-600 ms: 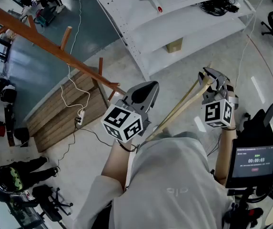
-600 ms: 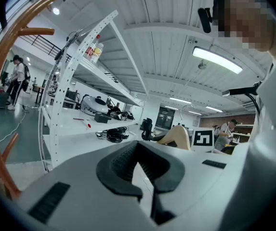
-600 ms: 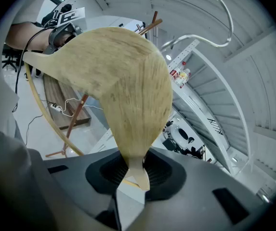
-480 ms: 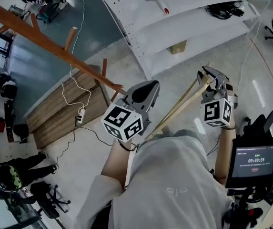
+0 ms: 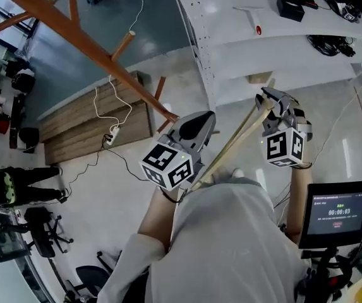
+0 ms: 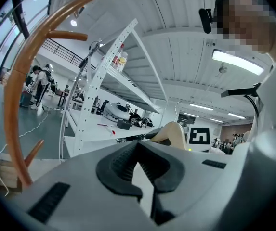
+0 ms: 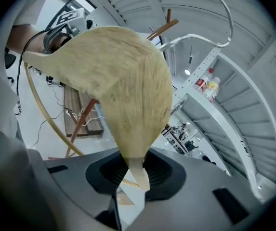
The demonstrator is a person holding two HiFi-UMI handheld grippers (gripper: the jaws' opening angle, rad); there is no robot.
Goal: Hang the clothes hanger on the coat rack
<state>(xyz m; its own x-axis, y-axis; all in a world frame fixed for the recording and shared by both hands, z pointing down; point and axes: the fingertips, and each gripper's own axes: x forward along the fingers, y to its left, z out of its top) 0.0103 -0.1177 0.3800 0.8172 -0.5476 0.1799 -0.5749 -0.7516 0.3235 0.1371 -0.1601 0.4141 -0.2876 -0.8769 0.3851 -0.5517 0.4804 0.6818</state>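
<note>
**While the right gripper (image 5: 270,101) pinches a wooden clothes hanger (image 5: 236,139), the coat rack (image 5: 73,29) stands off to the left**

Because its pads press on the narrow tip of one hanger arm, the right gripper's fingers stand only slightly apart, and the wood fills the gap. From that tip the arm broadens and rises in front of the right gripper's camera, covering much of the middle of that view. In the head view the hanger slants from the right gripper down and left toward the person's chest, passing just right of the left gripper (image 5: 196,125). The left gripper's fingers are pressed together with nothing between them. A pale end of the hanger shows beyond them to the right.

The coat rack is a brown wooden pole with short pegs. It runs diagonally from the far left down to a point just beside the left gripper's tip in the head view, where contact cannot be judged. The left gripper view puts the pole at its left edge, clear of the fingers. The hanger is apart from every peg.

Bare floor (image 5: 105,194) lies open between the rack and the person. On the far right, the edges of a white shelving unit (image 5: 231,17) run close past the right gripper. A wooden pallet (image 5: 79,115) with a power strip (image 5: 112,136) lies by the rack's foot. A screen (image 5: 335,212) stands near right, beside the person's arm.
</note>
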